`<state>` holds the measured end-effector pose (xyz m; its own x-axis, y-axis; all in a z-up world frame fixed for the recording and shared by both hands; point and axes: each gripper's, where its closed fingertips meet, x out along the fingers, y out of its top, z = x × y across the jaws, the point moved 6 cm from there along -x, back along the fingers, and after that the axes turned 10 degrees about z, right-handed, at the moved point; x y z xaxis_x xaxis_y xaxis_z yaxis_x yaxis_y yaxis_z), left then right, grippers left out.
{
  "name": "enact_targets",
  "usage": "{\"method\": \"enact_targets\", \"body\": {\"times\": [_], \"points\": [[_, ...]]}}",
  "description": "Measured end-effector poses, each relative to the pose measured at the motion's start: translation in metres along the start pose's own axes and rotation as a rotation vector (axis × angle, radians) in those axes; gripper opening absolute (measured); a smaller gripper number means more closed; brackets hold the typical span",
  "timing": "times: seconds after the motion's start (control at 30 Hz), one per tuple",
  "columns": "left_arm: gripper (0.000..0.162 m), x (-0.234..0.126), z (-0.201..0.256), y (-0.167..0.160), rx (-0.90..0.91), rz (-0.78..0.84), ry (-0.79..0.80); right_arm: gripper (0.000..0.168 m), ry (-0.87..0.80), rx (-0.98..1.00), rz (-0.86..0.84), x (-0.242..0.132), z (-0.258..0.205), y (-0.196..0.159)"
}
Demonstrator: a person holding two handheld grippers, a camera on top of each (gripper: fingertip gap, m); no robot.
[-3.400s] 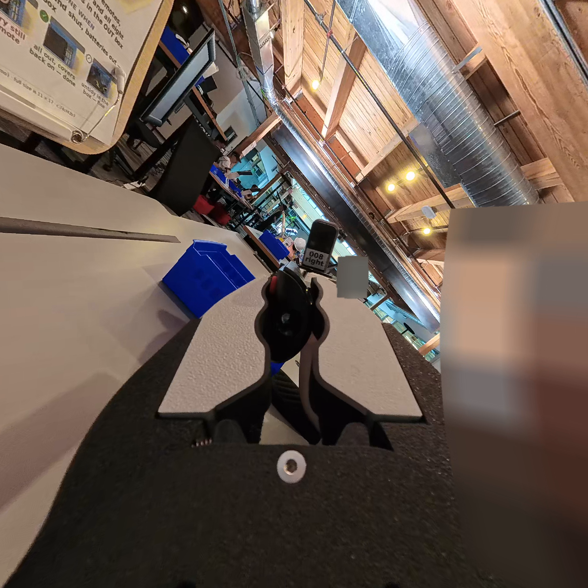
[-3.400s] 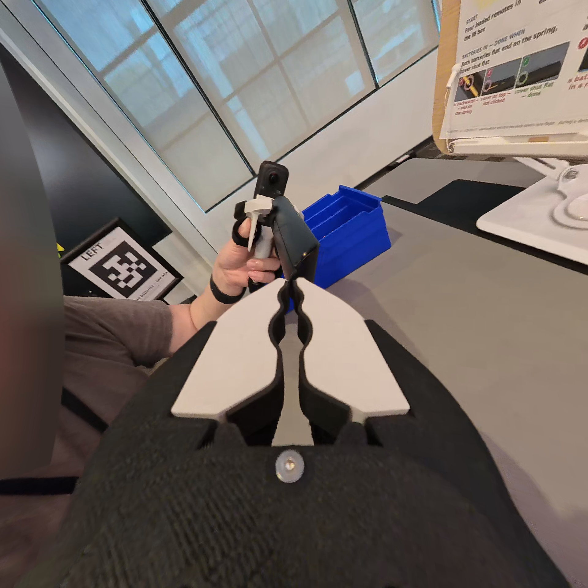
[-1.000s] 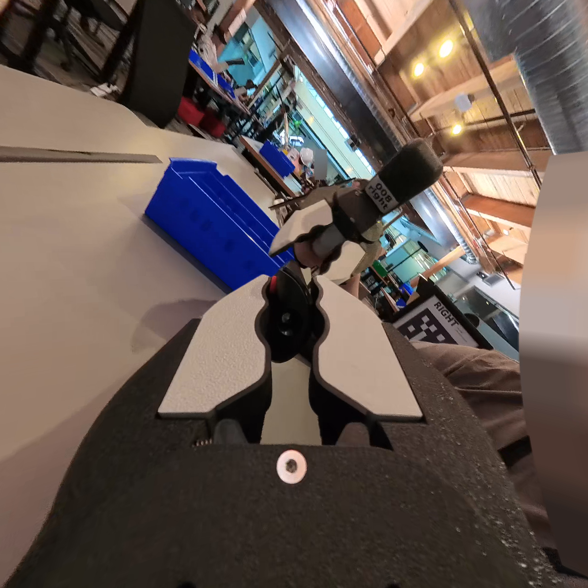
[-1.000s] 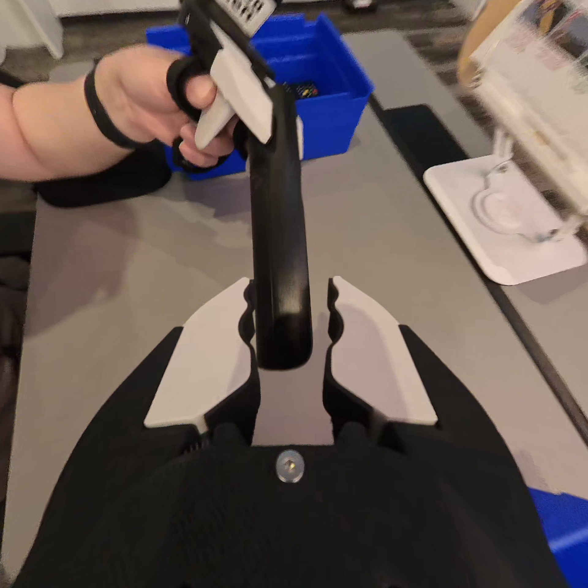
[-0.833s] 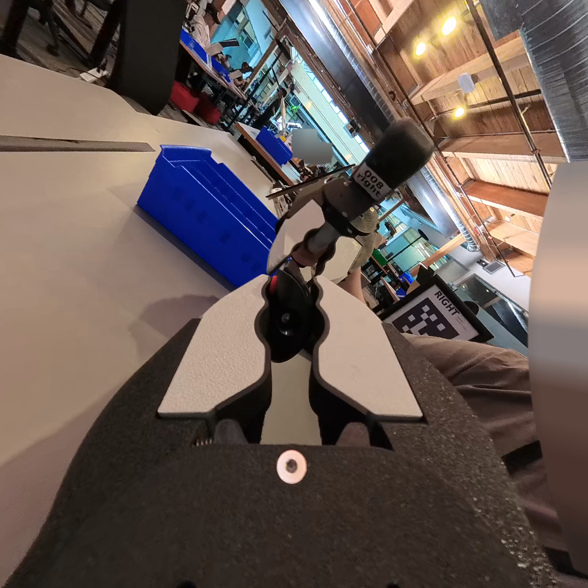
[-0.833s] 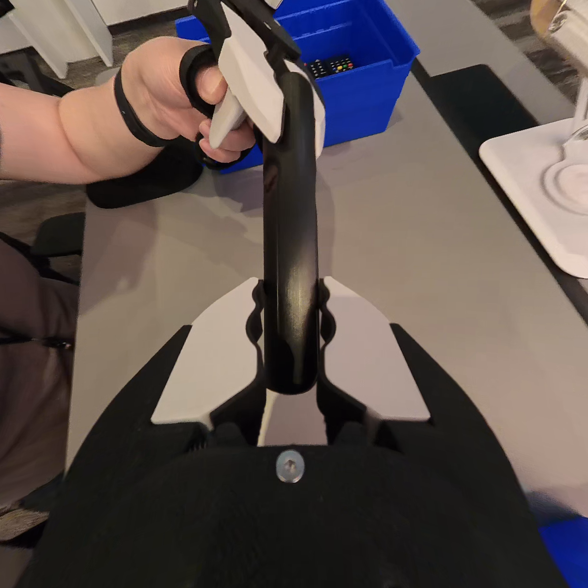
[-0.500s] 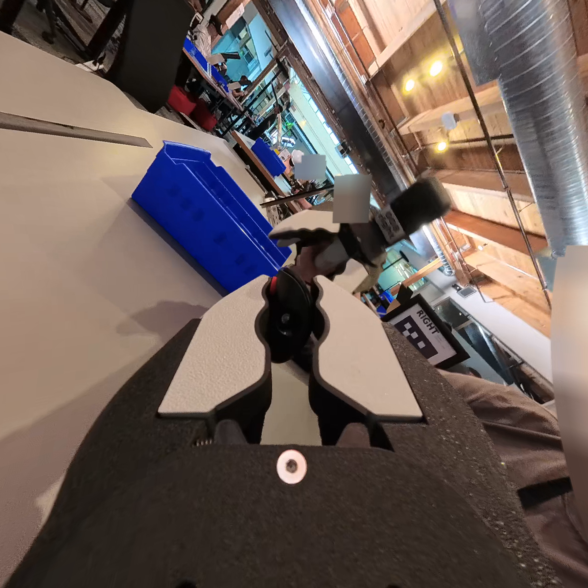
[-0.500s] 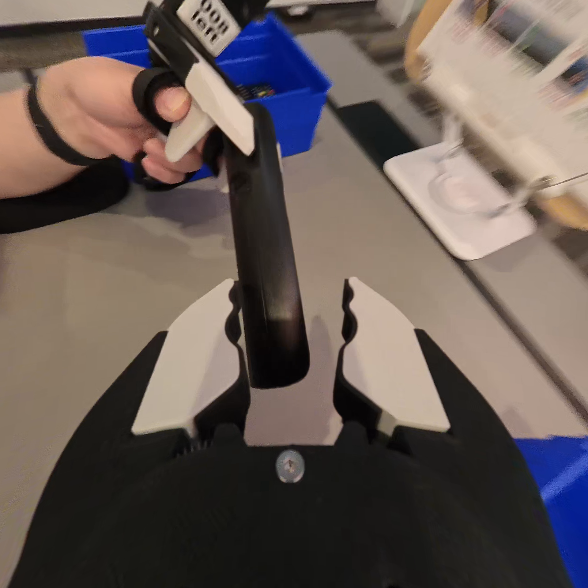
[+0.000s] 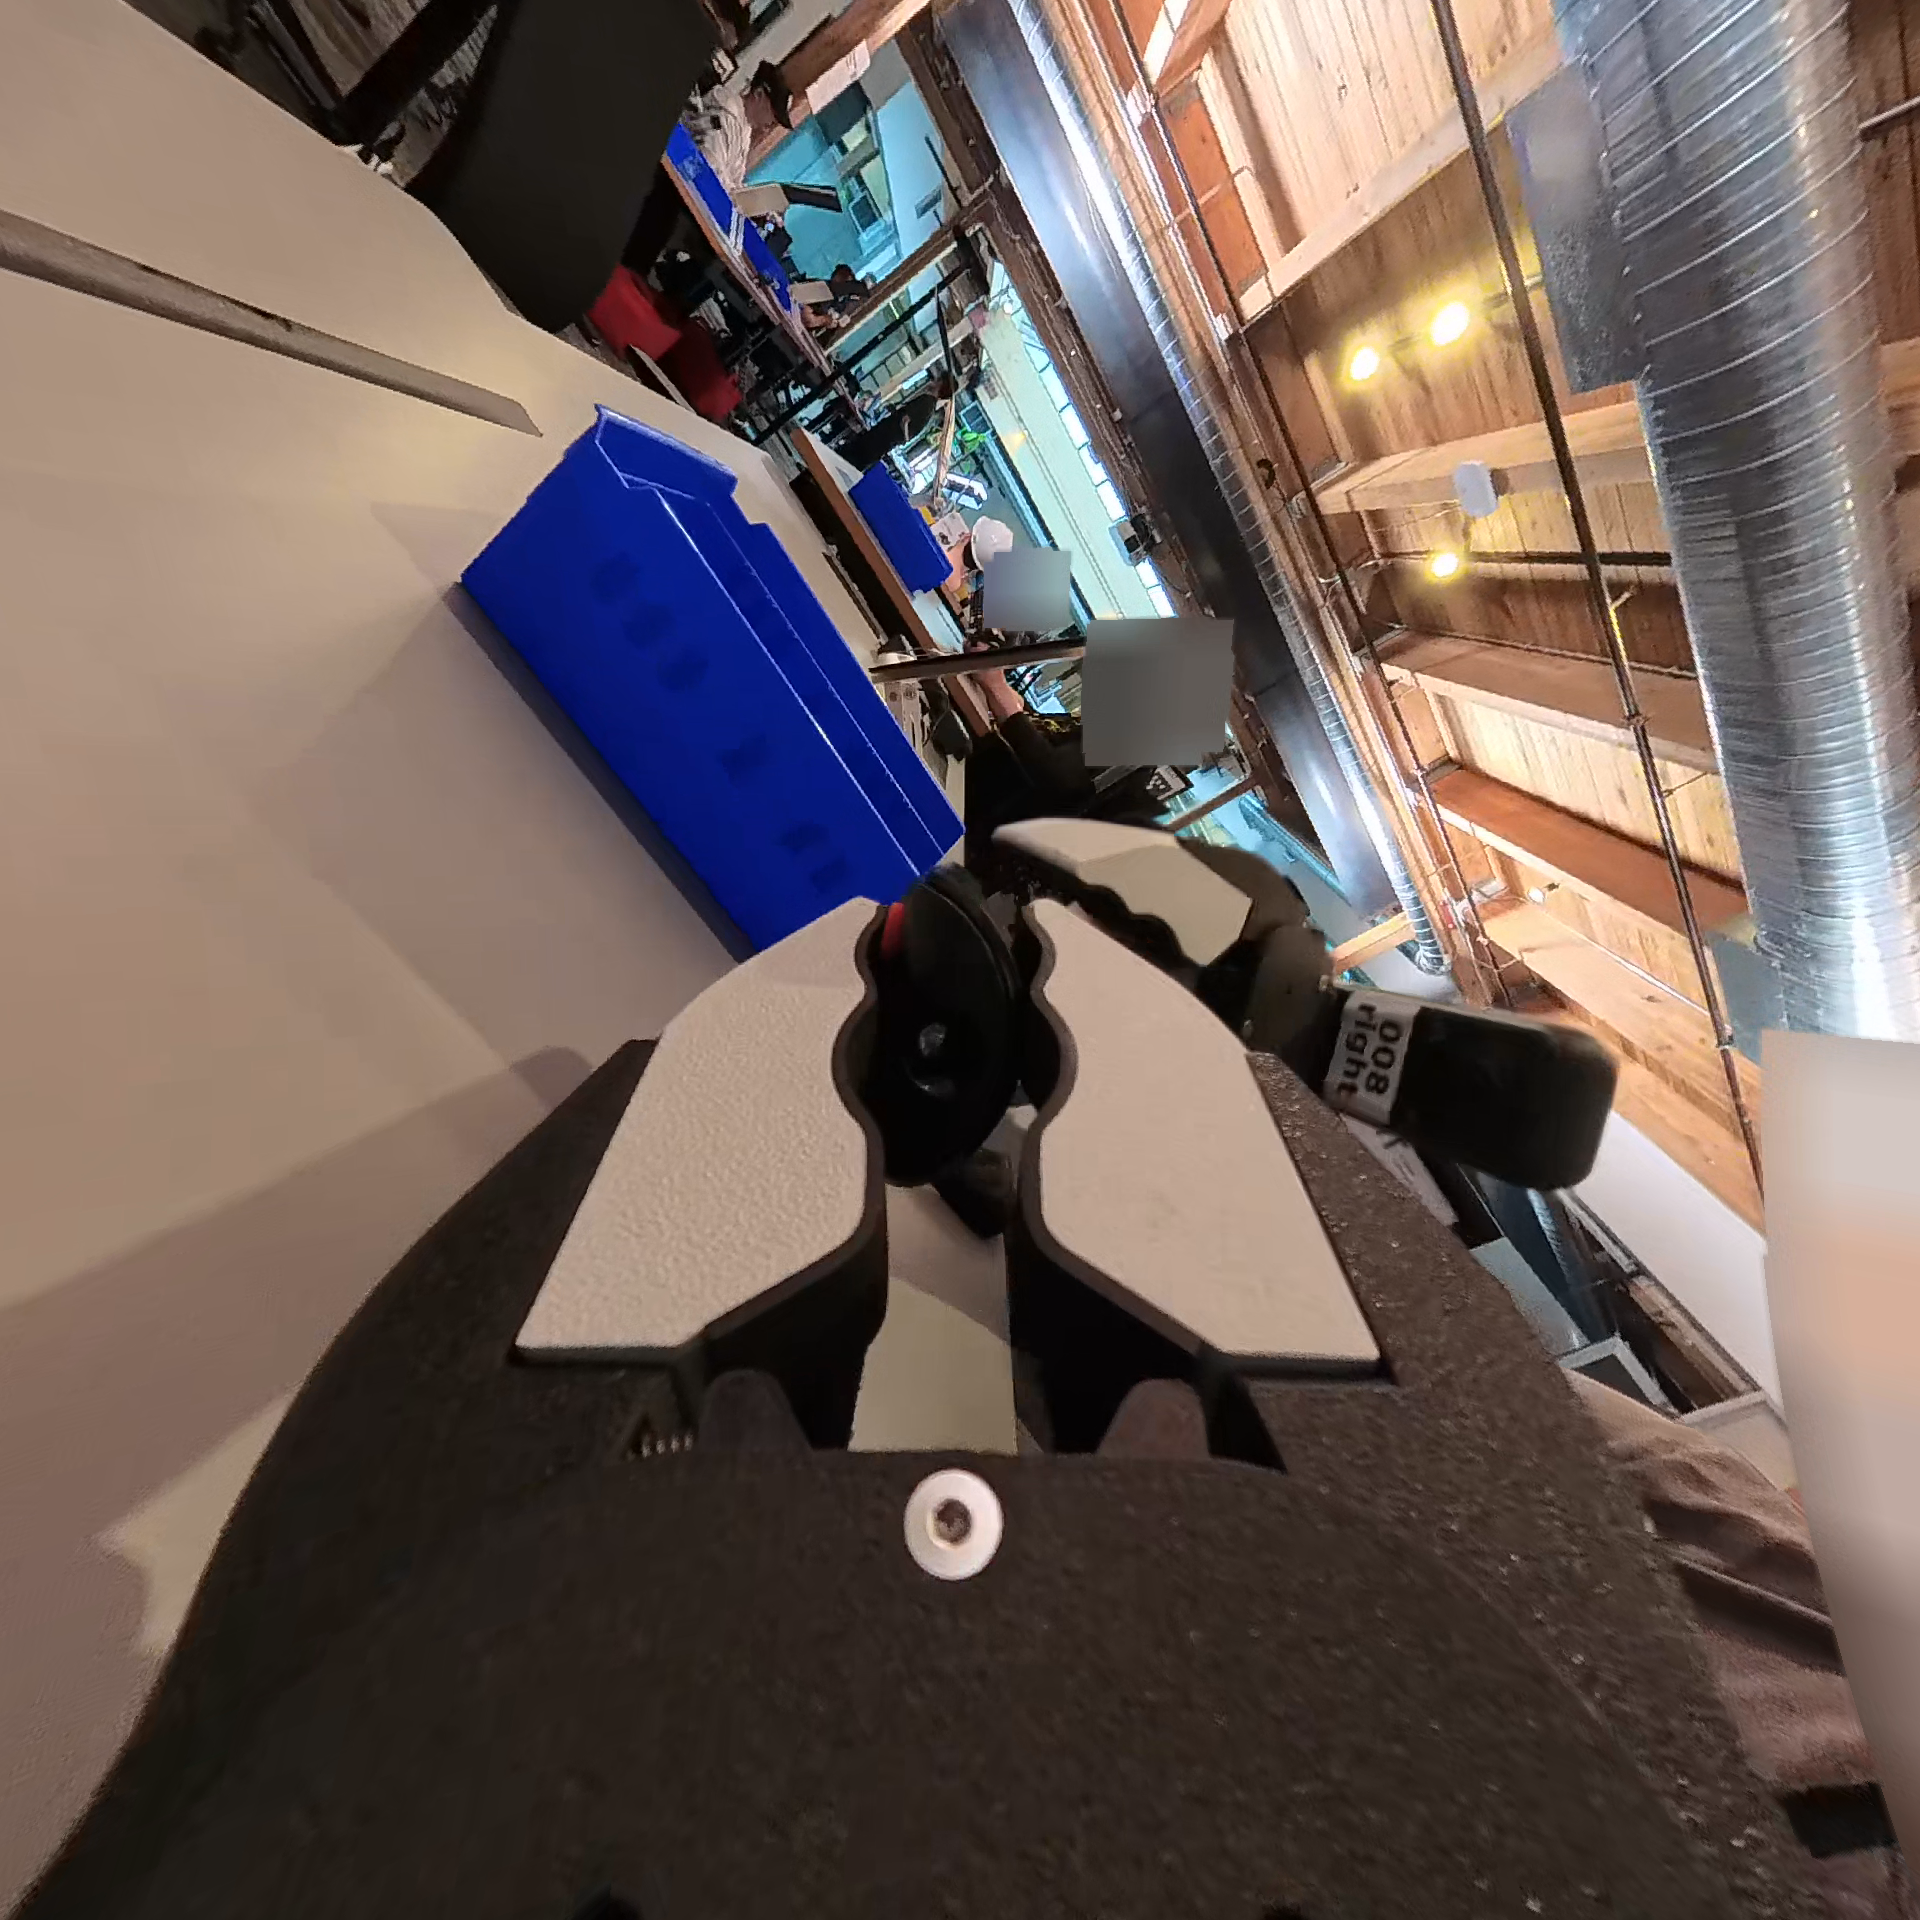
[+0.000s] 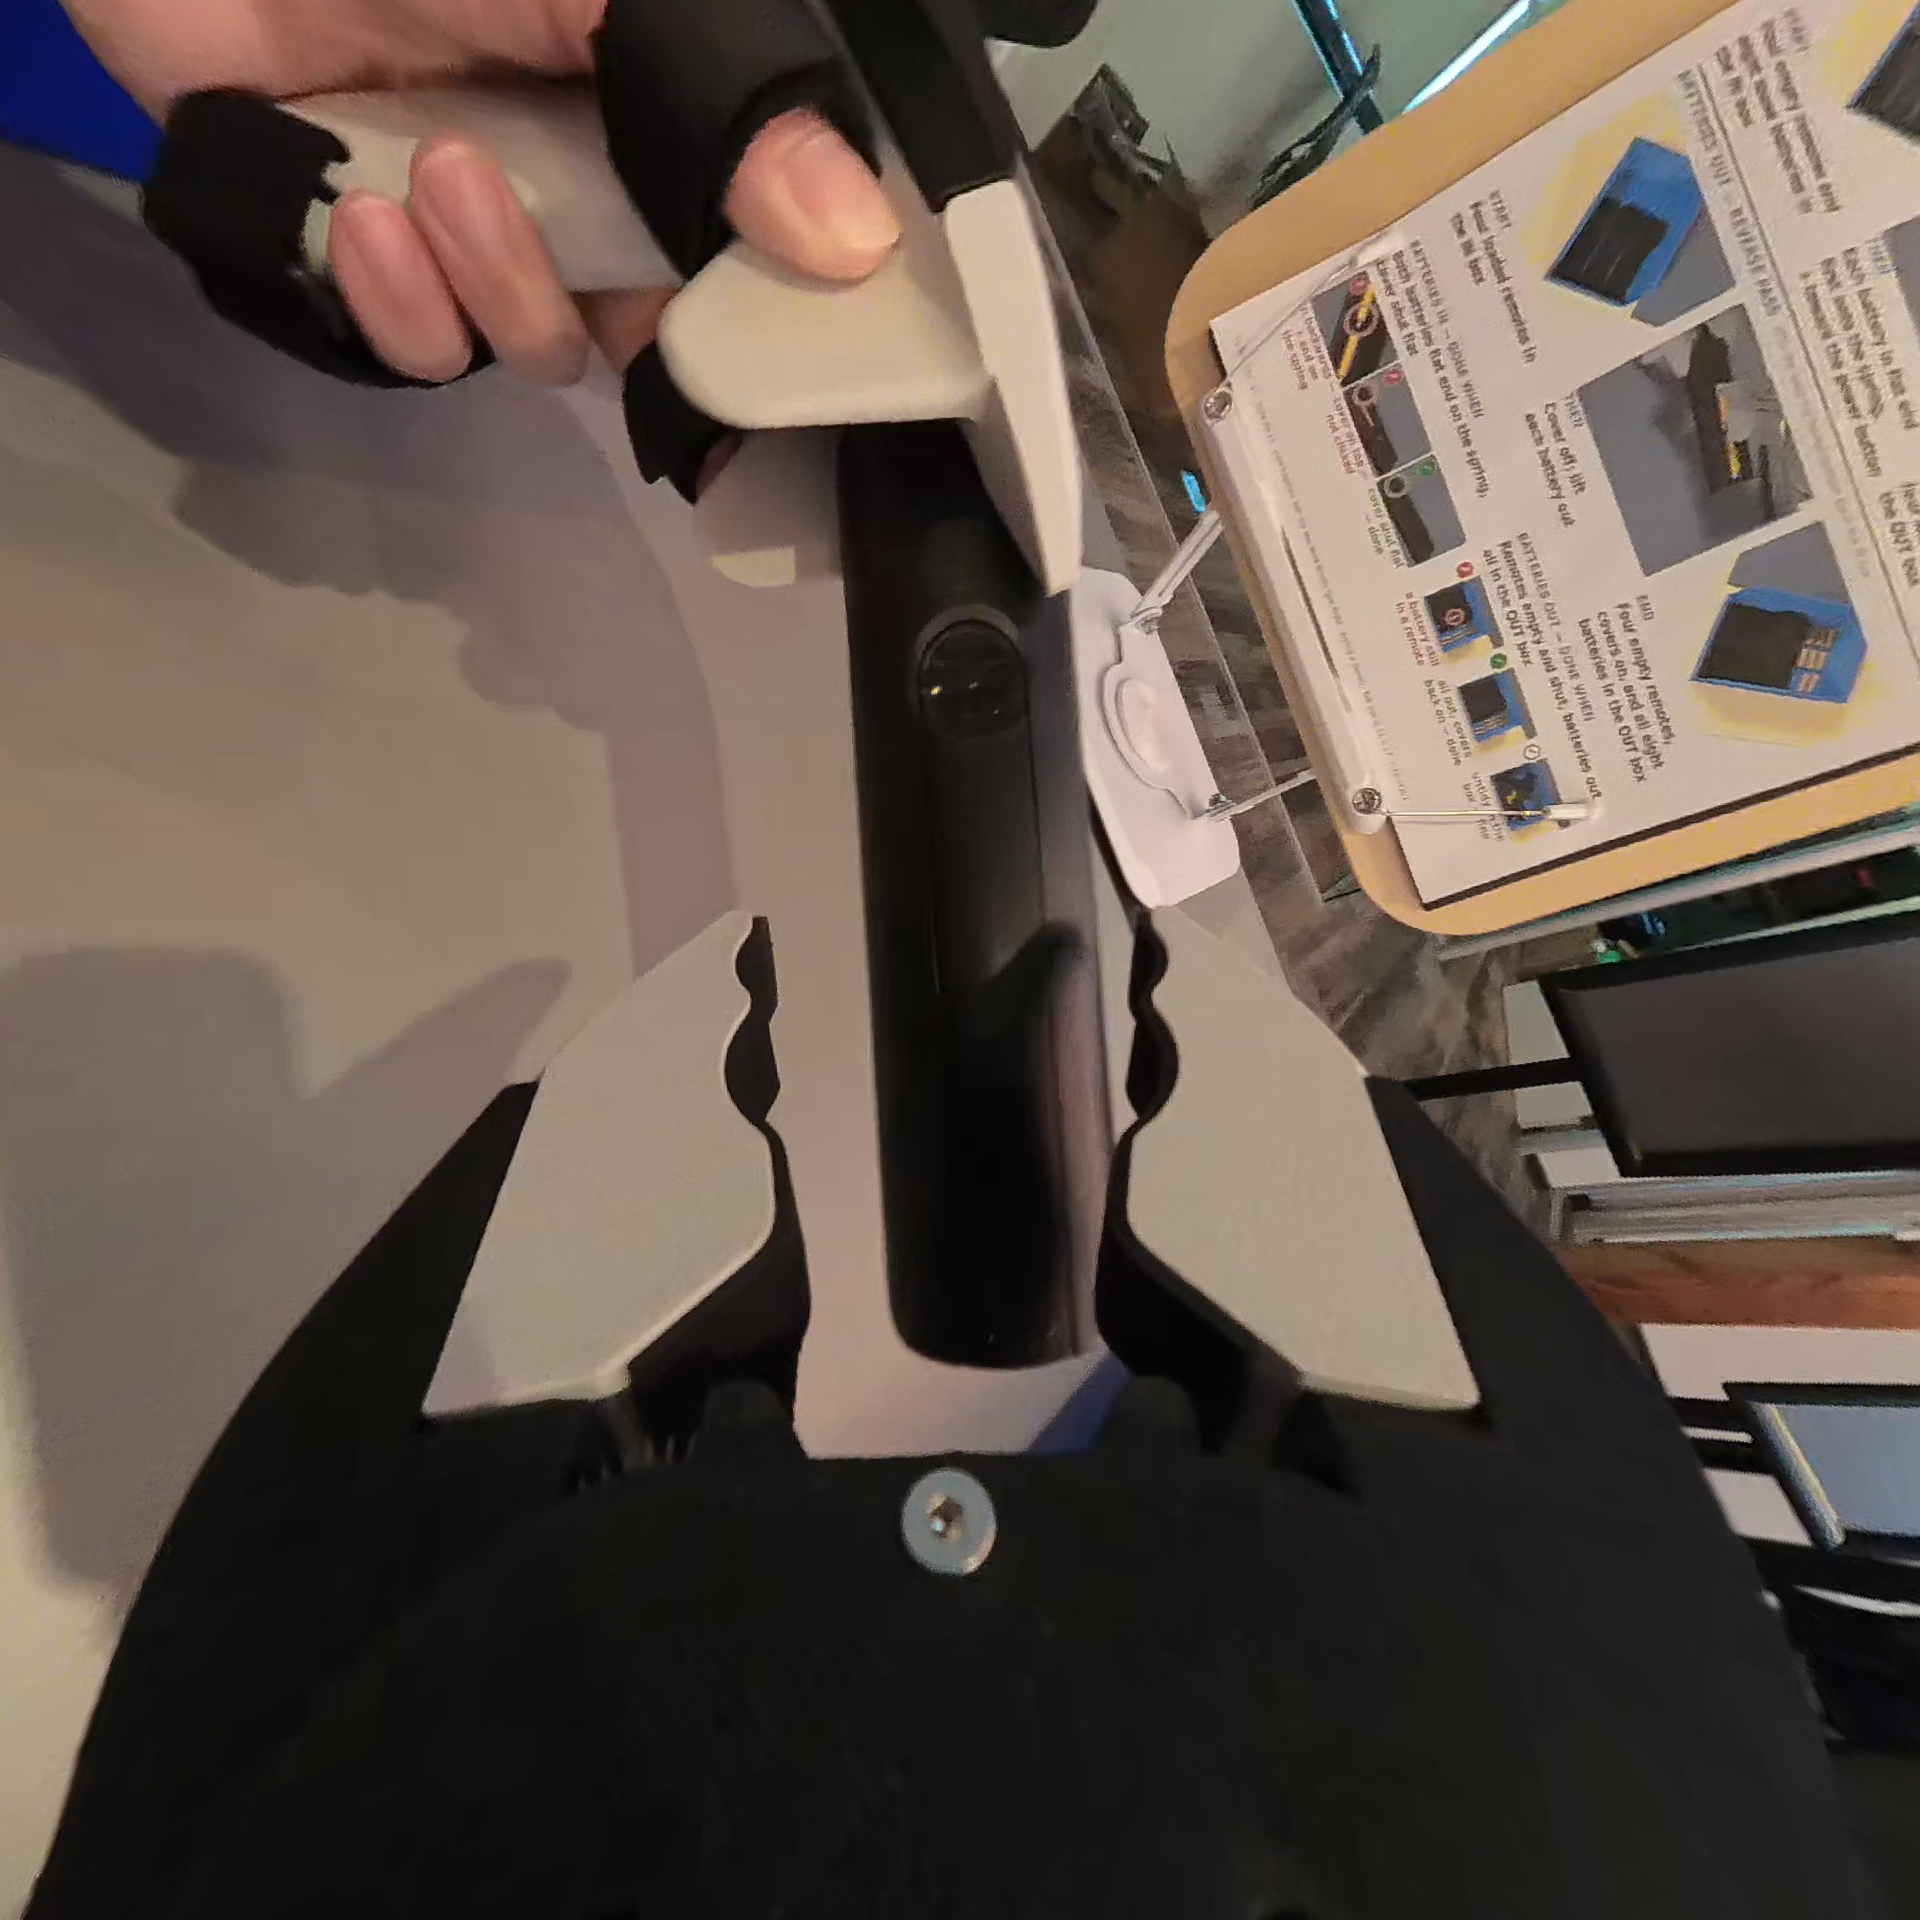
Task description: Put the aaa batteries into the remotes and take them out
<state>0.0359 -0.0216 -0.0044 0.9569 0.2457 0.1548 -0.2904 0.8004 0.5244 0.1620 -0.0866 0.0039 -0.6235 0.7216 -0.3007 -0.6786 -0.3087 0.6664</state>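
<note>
1. While the left gripper [image 9: 951, 935] keeps its jaws clamped on the end of the black remote [image 9: 940, 1049], just as half a second ago, the left wrist view has tipped: the right gripper [image 9: 1122, 894], which then stood above the remote at 12 o'clock, now lies at 2 o'clock with its labelled camera body pointing to 4 o'clock. The remote is seen end-on here, its long axis running away from the camera between the fingertips. A blue bin [image 9: 717, 686] sits on the grey table [image 9: 260, 779] at 11 o'clock, its long side running from 10 toward 4 o'clock. A white label on the right gripper's camera bears writing.

2. In the right wrist view the right gripper [image 10: 951, 940] is spread wide with a gap on both sides of the remote [image 10: 966, 935], gripping nothing; half a second ago it was open likewise. The remote now points straight to 12 o'clock rather than leaning to 11, its near end deep between the fingers, its far end in the left gripper [image 10: 935, 436], held by a gloved hand [image 10: 499, 208]. At 2 o'clock an instruction sheet [image 10: 1558, 499] on a stand has swung closer; it carries printed text and small photos.
</note>
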Motion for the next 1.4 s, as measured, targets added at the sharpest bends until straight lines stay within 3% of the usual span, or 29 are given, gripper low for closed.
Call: {"method": "enact_targets", "body": {"times": [0.37,0.57,0.73,0.9,1.1,1.4], "points": [[0.022,0.003,-0.001,-0.005,-0.015,0.056,0.027,0.053,0.054,-0.018,-0.242,0.034,0.005,0.002],[0.028,0.006,0.007,-0.004,-0.036,0.051,-0.069,0.052,0.105,0.047,-0.191,0.025,0.009,0.004],[0.035,0.000,0.020,0.010,0.112,0.067,-0.086,0.052,0.094,-0.031,-0.219,0.002,0.032,-0.011],[0.038,-0.013,0.032,0.029,0.265,0.094,-0.033,0.052,0.119,0.003,-0.248,-0.049,0.090,-0.051],[0.035,-0.021,0.061,0.039,0.382,0.086,-0.100,0.052,0.288,0.056,-0.342,-0.104,0.165,-0.137],[0.033,-0.040,0.095,0.052,0.463,0.108,-0.174,0.053,0.530,0.068,-0.502,-0.090,0.174,-0.226]]}}
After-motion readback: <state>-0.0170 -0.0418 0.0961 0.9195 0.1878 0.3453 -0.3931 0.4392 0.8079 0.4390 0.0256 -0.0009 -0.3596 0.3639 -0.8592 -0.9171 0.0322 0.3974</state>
